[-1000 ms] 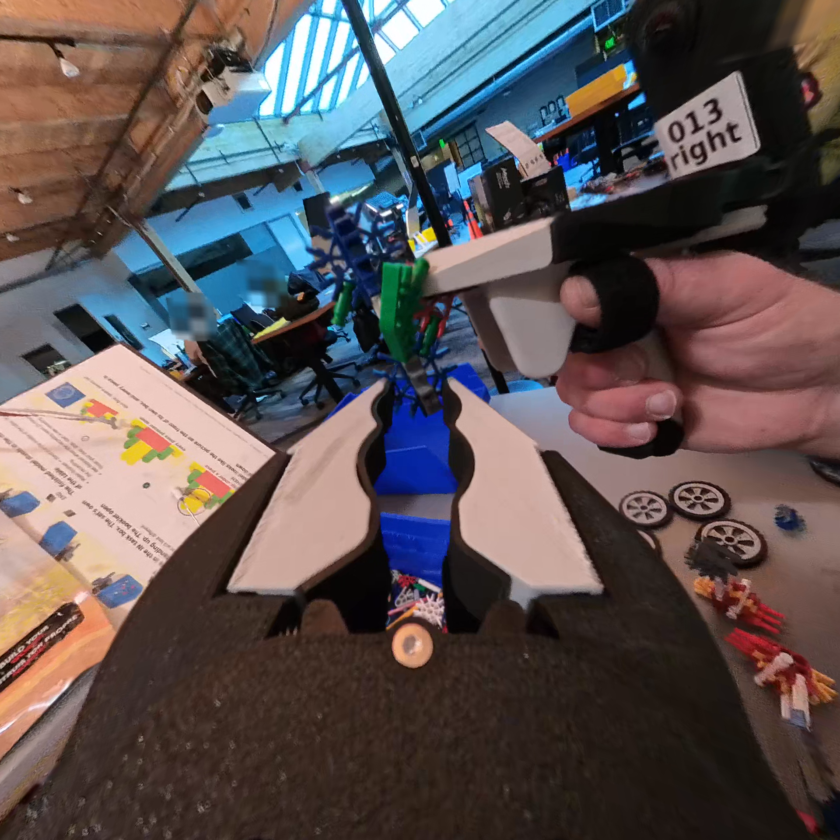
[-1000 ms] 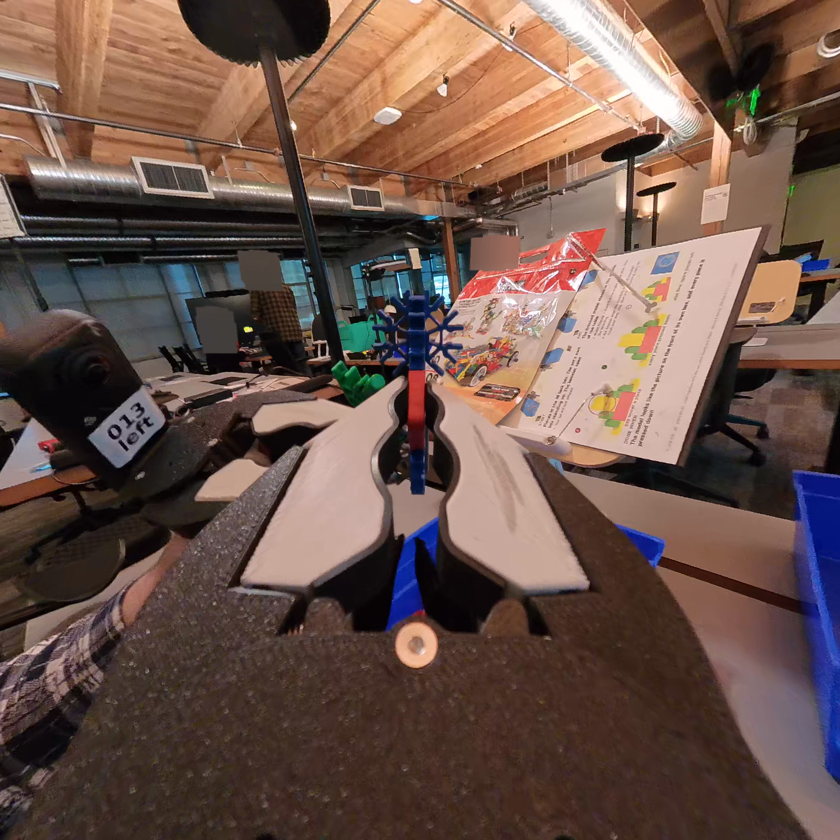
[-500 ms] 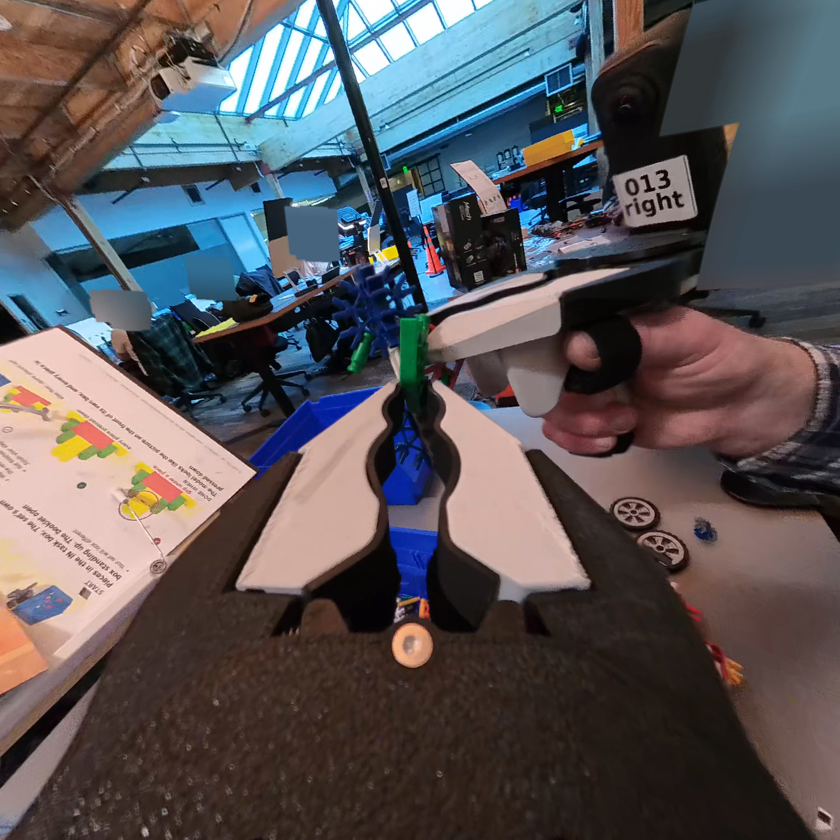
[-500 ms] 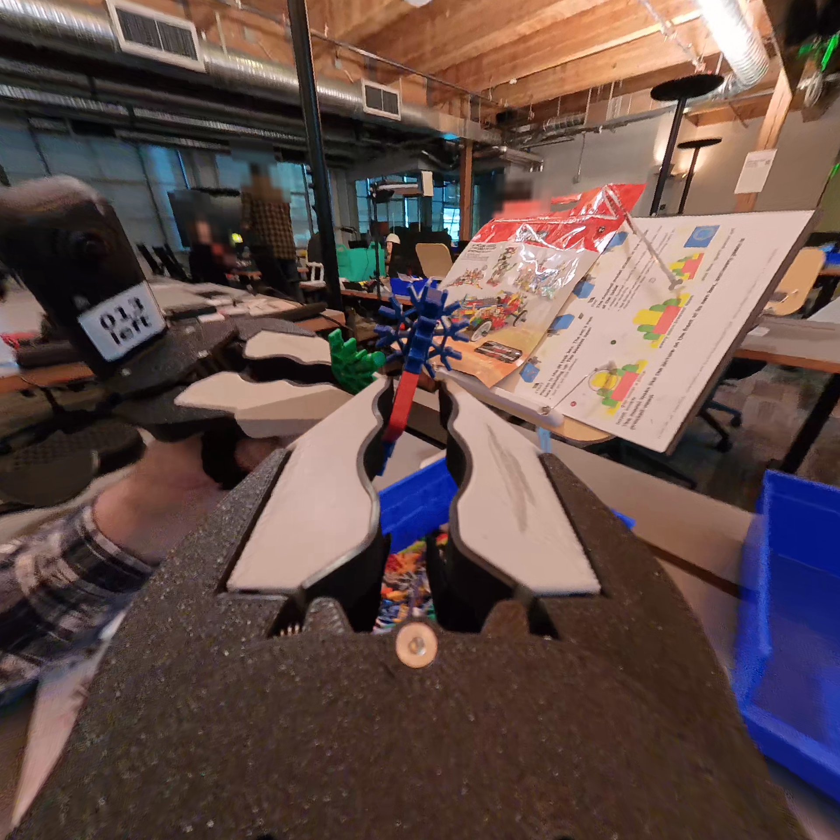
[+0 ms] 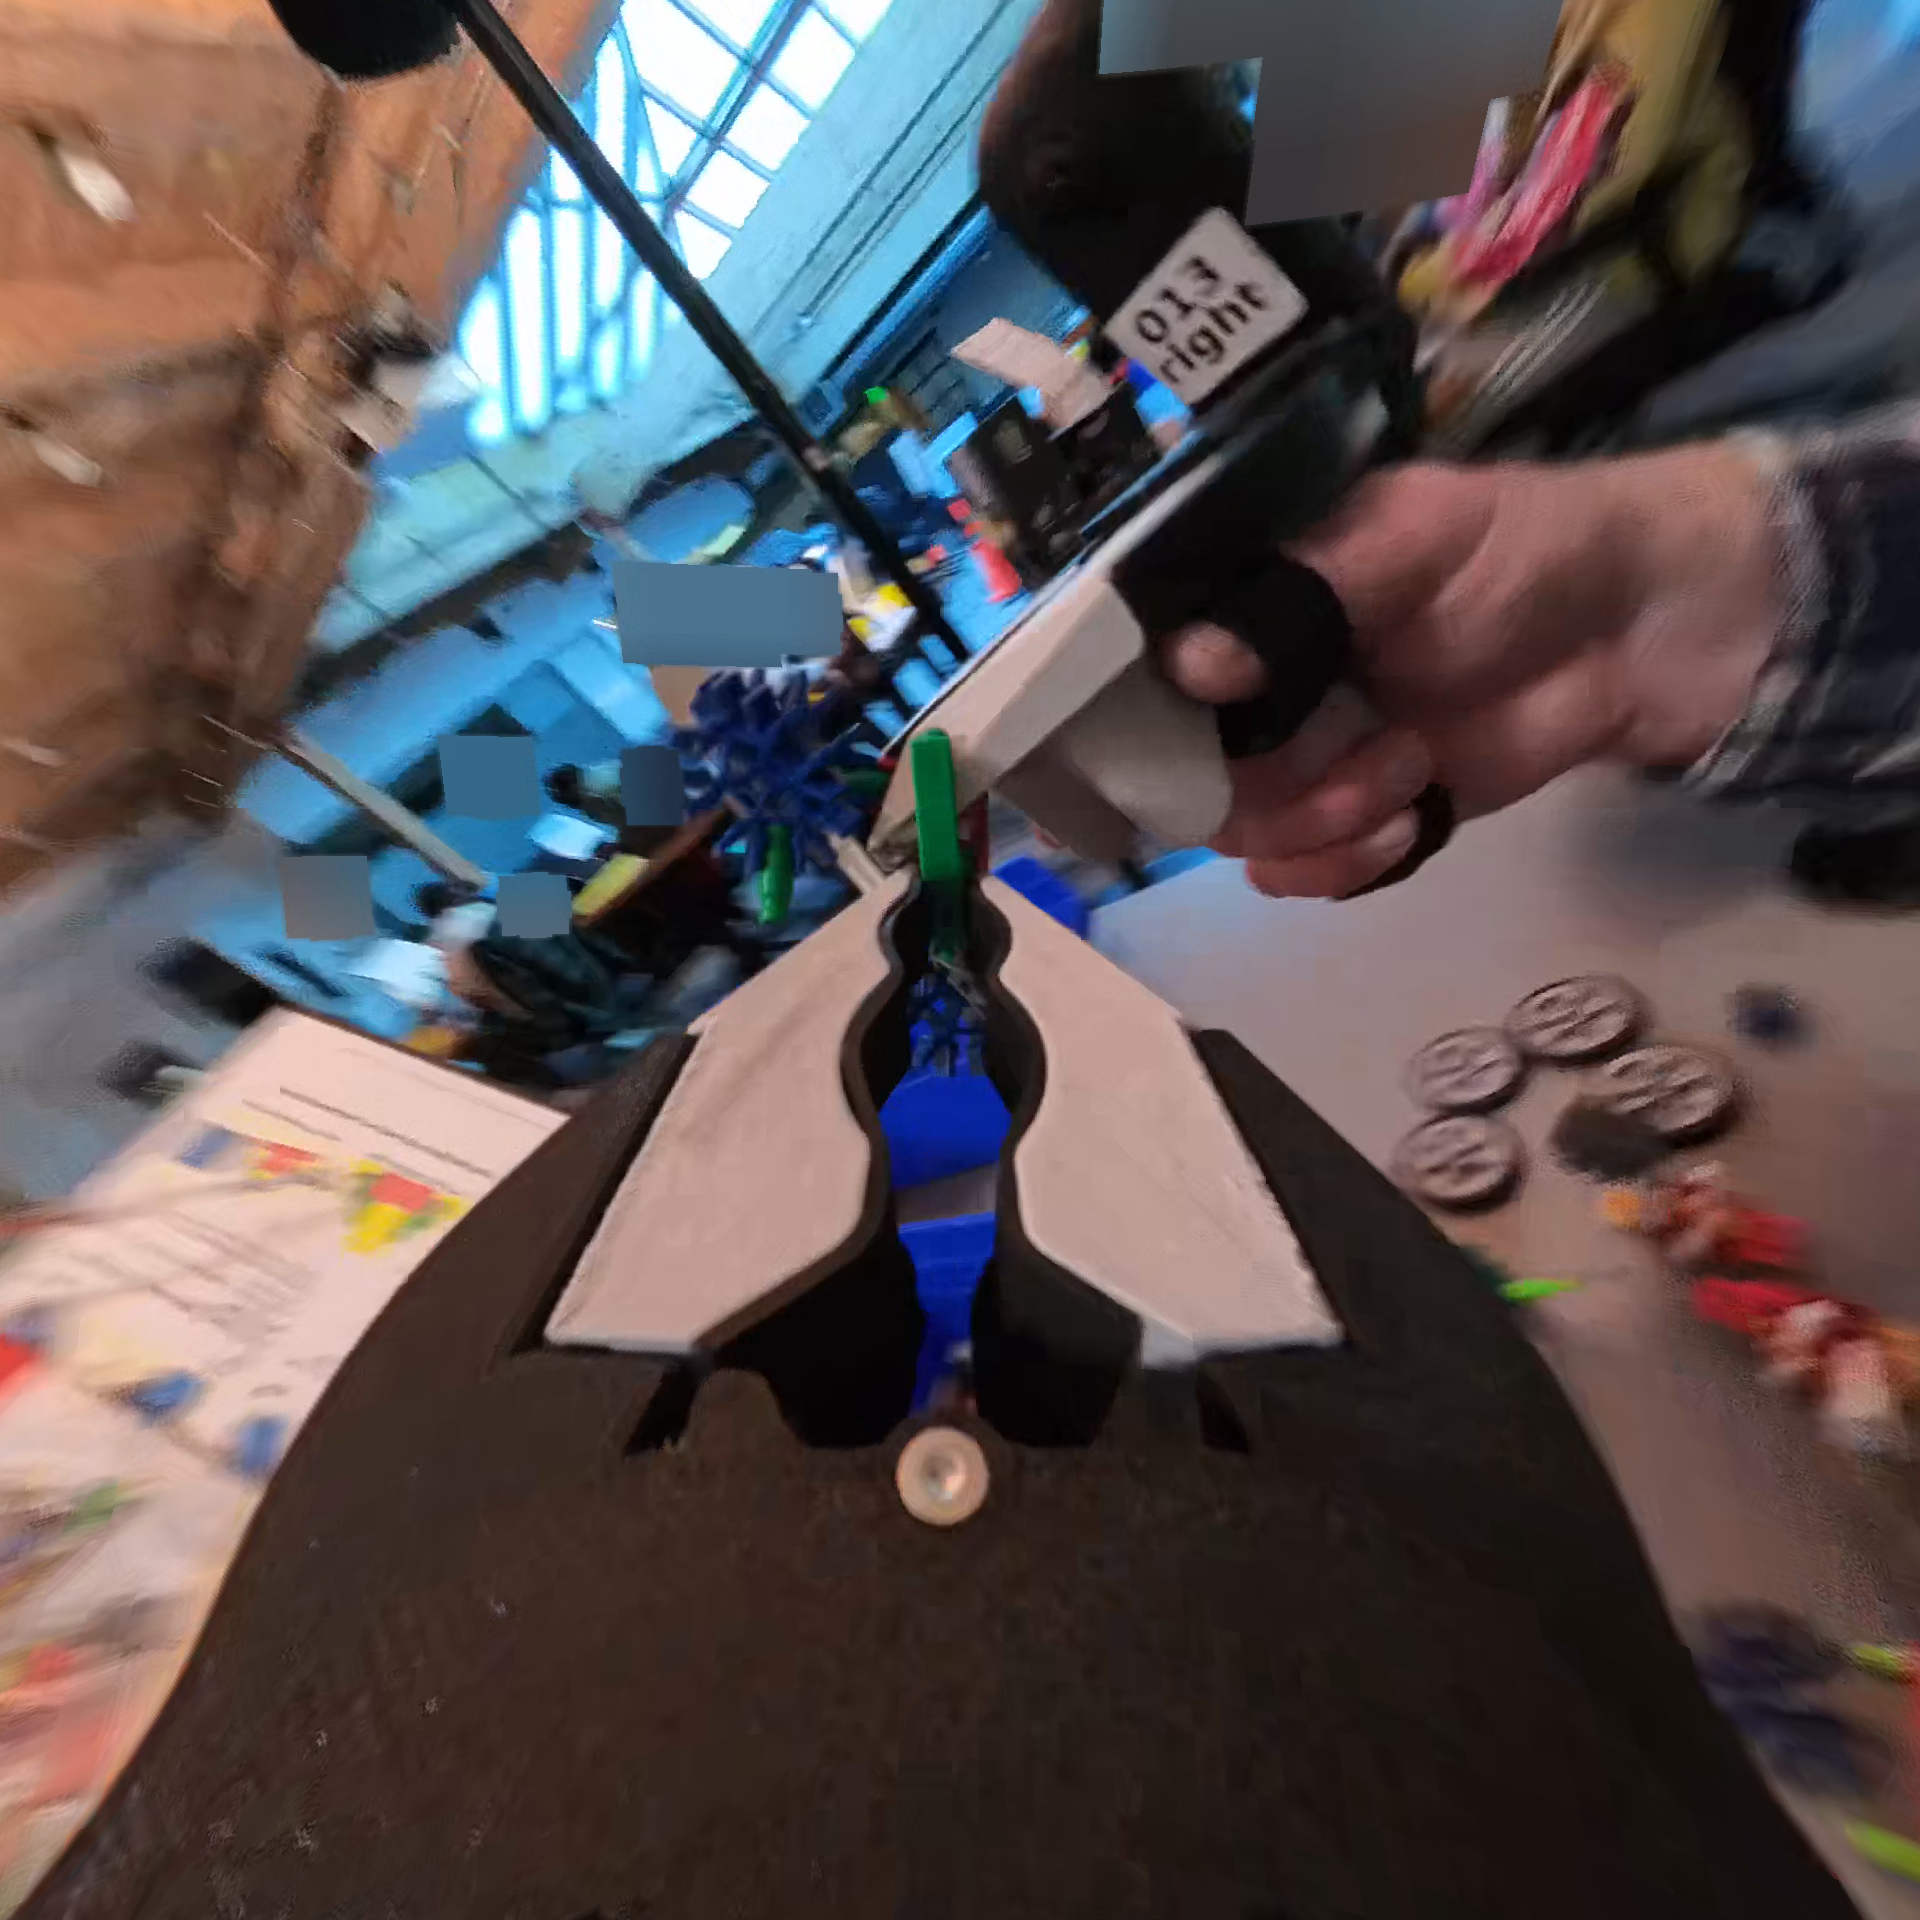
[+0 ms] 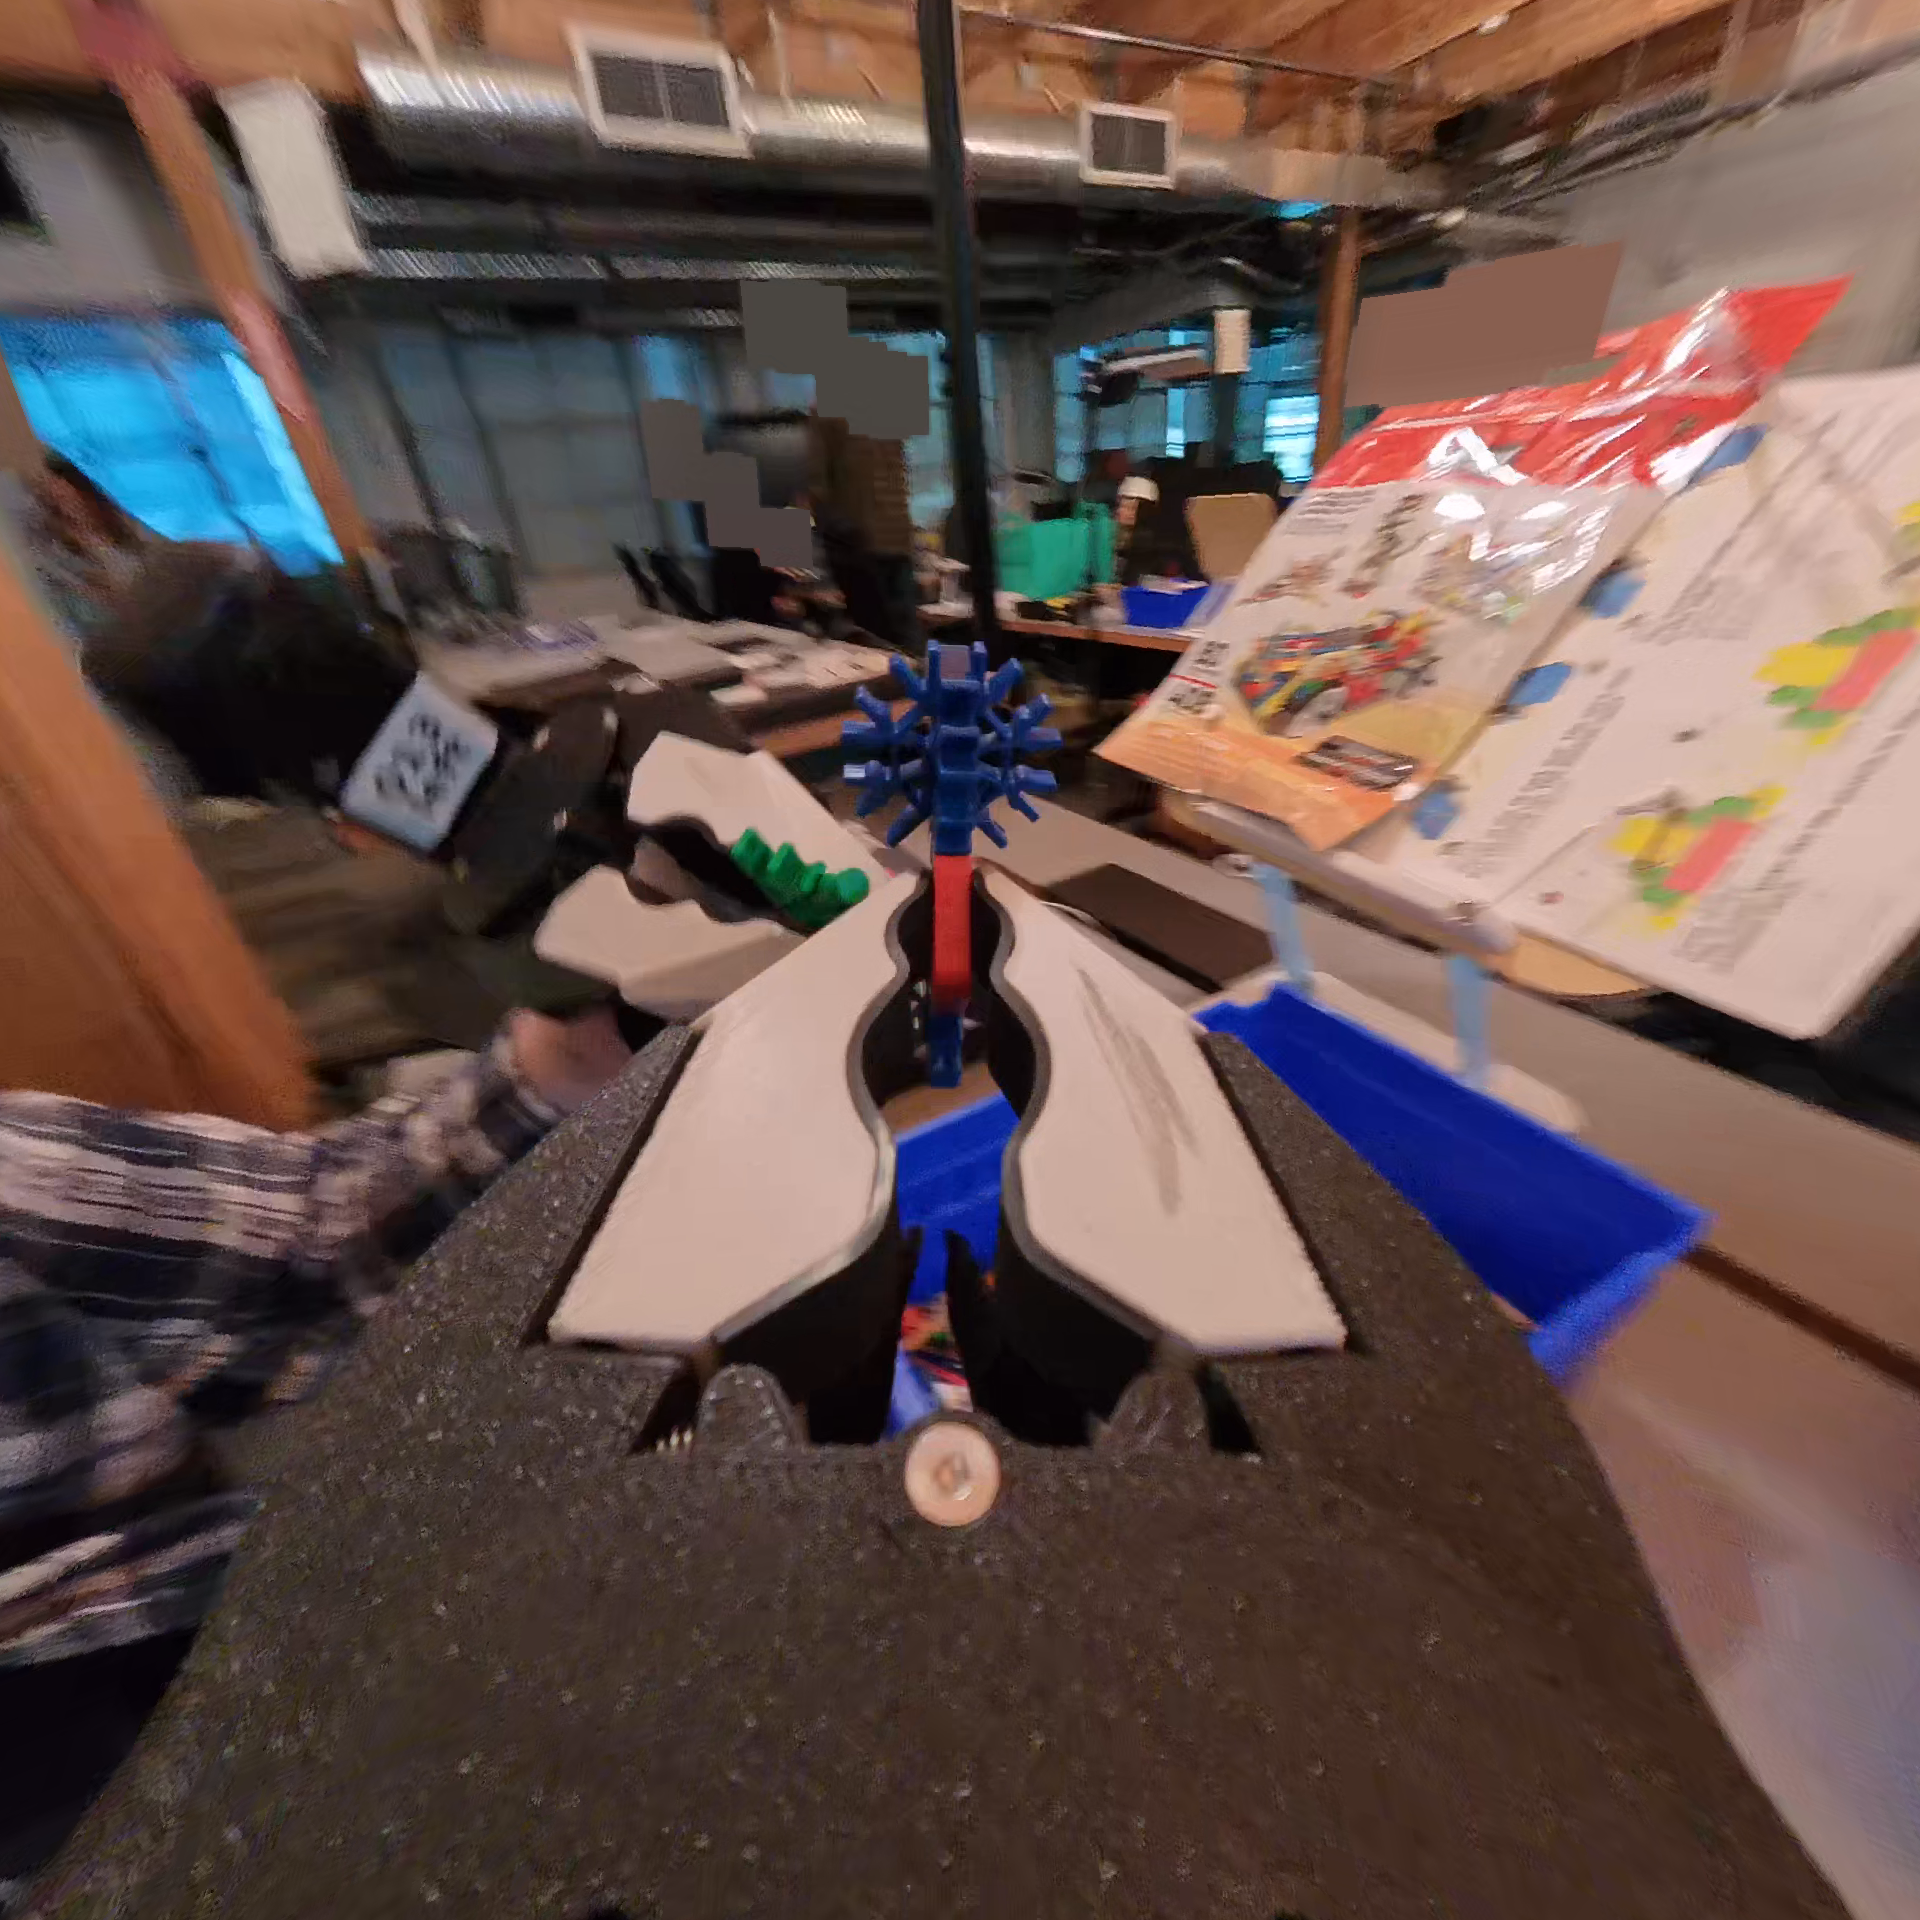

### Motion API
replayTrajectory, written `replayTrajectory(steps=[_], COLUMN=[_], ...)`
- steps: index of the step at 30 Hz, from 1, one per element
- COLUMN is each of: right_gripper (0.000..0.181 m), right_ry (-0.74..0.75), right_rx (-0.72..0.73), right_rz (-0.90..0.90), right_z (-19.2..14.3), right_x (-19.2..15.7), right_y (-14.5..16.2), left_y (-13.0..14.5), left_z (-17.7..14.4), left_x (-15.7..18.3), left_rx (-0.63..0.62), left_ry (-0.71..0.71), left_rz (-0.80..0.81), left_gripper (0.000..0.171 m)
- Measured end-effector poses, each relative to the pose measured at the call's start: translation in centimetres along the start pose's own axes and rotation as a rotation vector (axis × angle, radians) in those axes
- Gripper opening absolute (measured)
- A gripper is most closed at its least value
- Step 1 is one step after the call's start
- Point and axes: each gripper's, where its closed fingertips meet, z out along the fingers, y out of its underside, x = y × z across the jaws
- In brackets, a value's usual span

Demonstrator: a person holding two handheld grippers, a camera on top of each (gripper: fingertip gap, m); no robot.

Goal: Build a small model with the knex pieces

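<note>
Right wrist view: an upright red rod (image 6: pixel 948 935) is clamped in the right hand-held gripper (image 6: pixel 948 914); left of it, a green connector (image 6: pixel 798 881) is pinched in the left hand-held gripper (image 6: pixel 727 883).

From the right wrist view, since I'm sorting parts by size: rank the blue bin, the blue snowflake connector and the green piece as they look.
1. blue bin
2. blue snowflake connector
3. green piece

The bin lies nearer the camera, so this ranks looks alone; the green piece is partly hidden.
</note>
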Motion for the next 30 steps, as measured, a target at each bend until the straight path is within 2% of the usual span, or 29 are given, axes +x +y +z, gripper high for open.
replayTrajectory(steps=[2, 4, 8, 12, 13, 14, 16, 18, 20, 22, 25, 30], right_gripper=[0.005, 0.004, 0.004, 0.004, 0.004, 0.005, 0.004, 0.004, 0.004, 0.005, 0.004, 0.005], right_ry=[-0.07, -0.071, 0.04, 0.179, 0.218, 0.263, 0.338, 0.356, 0.359, 0.345, 0.309, 0.189], right_rx=[0.027, 0.04, -0.031, -0.098, -0.128, -0.157, -0.181, -0.174, -0.196, -0.264, -0.356, -0.46], right_rz=[0.107, 0.156, 0.121, -0.061, -0.133, -0.203, -0.299, -0.302, -0.321, -0.396, -0.557, -0.735], right_z=[-0.2, -0.2, 0.1, -0.2, -0.1, 0.0, -0.3, -0.6, -0.8, -0.7, -0.2, 0.2], right_x=[-0.2, 0.1, 1.3, 2.4, 2.5, 2.7, 3.3, 3.7, 4.1, 3.8, 2.6, 0.3], right_y=[-0.1, 0.1, 1.2, 1.6, 1.9, 2.1, 1.9, 1.6, 1.7, 2.6, 3.6, 5.0], left_y=[0.0, 0.2, 1.9, 3.4, 3.7, 4.2, 4.8, 4.5, 3.6, 2.5, 2.2, 2.0], left_z=[0.1, 0.2, 0.8, 1.3, 1.3, 1.1, 0.5, -0.4, -1.0, -1.4, -1.3, -1.1], left_x=[0.2, 0.1, -0.2, -0.8, -1.0, -0.6, 0.8, 0.3, -1.3, -1.9, -1.5, 0.7], left_rx=[-0.097, -0.172, -0.28, -0.248, -0.243, -0.251, -0.253, -0.232, -0.197, -0.143, -0.15, -0.151], left_ry=[-0.078, -0.154, -0.203, -0.161, -0.152, -0.1, 0.055, 0.068, 0.008, -0.016, -0.018, 0.083], left_rz=[0.195, 0.337, 0.474, 0.305, 0.294, 0.265, 0.178, 0.148, 0.104, 0.083, 0.121, 0.148], left_gripper=[0.002, 0.005, 0.006, 0.01, 0.016, 0.029, 0.047, 0.054, 0.063, 0.062, 0.058, 0.056])
